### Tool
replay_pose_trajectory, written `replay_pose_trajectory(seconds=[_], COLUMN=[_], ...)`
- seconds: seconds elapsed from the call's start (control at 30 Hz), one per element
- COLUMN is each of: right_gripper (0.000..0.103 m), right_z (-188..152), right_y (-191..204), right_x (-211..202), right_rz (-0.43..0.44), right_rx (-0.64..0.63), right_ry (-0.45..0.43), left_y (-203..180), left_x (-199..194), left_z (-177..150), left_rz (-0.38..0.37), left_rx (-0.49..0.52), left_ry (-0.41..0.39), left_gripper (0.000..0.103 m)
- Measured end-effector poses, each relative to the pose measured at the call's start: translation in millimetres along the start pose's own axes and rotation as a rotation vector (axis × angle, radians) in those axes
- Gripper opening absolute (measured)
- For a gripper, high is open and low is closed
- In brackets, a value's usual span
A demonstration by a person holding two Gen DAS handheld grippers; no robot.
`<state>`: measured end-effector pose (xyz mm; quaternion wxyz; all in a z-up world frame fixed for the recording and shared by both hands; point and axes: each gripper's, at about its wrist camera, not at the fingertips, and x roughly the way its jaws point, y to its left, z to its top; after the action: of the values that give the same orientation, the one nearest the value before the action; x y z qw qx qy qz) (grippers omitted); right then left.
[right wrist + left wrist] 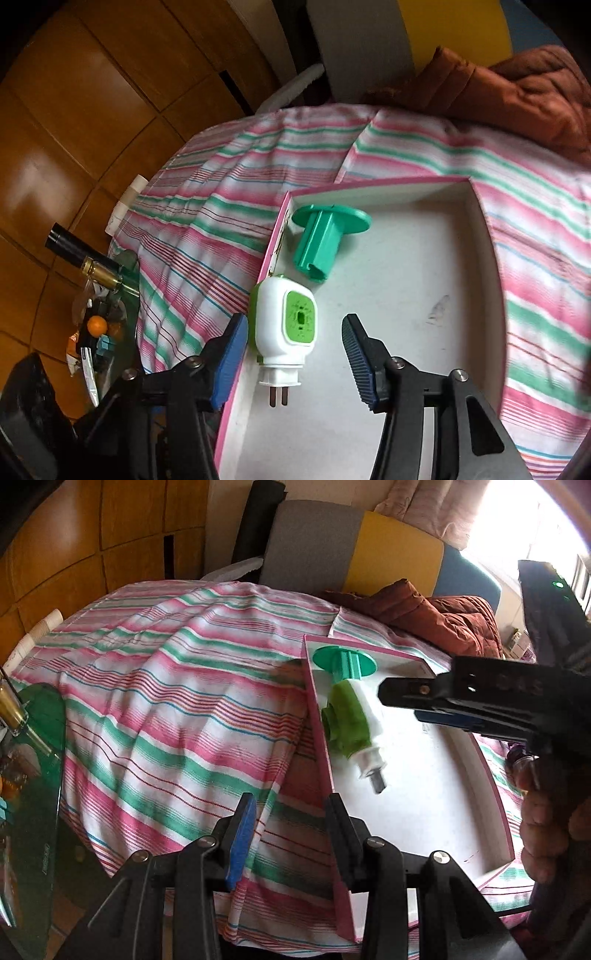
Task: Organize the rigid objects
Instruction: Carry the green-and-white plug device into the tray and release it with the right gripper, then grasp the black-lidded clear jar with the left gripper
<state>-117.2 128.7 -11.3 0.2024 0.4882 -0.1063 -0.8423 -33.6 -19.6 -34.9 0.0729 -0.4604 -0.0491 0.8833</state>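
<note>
Low in the left wrist view: left tool (290, 801), jaws parted, gripping nothing. Hangs with its blue-padded finger over the striped cloth (166, 701) covering the surface and its other finger right at the left wall of the pink-rimmed white box (317, 709); cannot tell whether that finger touches the wall. Inside the box, toward its upper left corner: teal flanged spool (345, 661), lying on its side against the far wall, and just below it the white and green plug-in device (351, 723), prongs pointing toward the bottom of the frame. Enters from the right edge, above the device: right tool (400, 705), with the person's hand (546, 812) wrapped around its grip at lower right. At the bottom of the right wrist view: right tool (295, 321) again, released, jaws spread to either side of the plug-in device (284, 325). Leaves a clear gap between the right pad and the device; puts the left pad close beside the box wall (476, 206) and the device without visibly pressing. Shows the teal flanged spool (325, 236) just above the device, near but apart. Upper right of both views: rust-brown padded jacket (443, 616) beyond the cloth. Far left: gold-necked bottle (99, 271) over a green glass side table (40, 738).
</note>
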Motion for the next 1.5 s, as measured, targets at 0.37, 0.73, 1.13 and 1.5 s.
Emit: replay_pose_trajectory(seconds=[0.37, 0.73, 1.13, 1.5], right_gripper=[0.070, 0.077, 0.081, 0.082], right_z=[-18, -25, -41, -88], right_y=[-16, -75, -164, -269], right_x=[-49, -105, -170, -221], right_rz=[-0.125, -0.222, -0.376, -0.536], right_rx=[-0.092, -0.002, 0.158, 0.452], right_ry=[-0.082, -0.163, -0.228, -0.328], left_y=[-15, -38, -73, -133], left_x=[-12, -18, -22, -23], left_z=[4, 5, 7, 12], left_rz=[-0.010, -0.030, -0.080, -0.191], left_rx=[0.043, 0.107, 0.187, 0.298], left_ry=[-0.025, -0.031, -0.035, -0.021], left_gripper=[0.039, 0.039, 0.039, 0.039])
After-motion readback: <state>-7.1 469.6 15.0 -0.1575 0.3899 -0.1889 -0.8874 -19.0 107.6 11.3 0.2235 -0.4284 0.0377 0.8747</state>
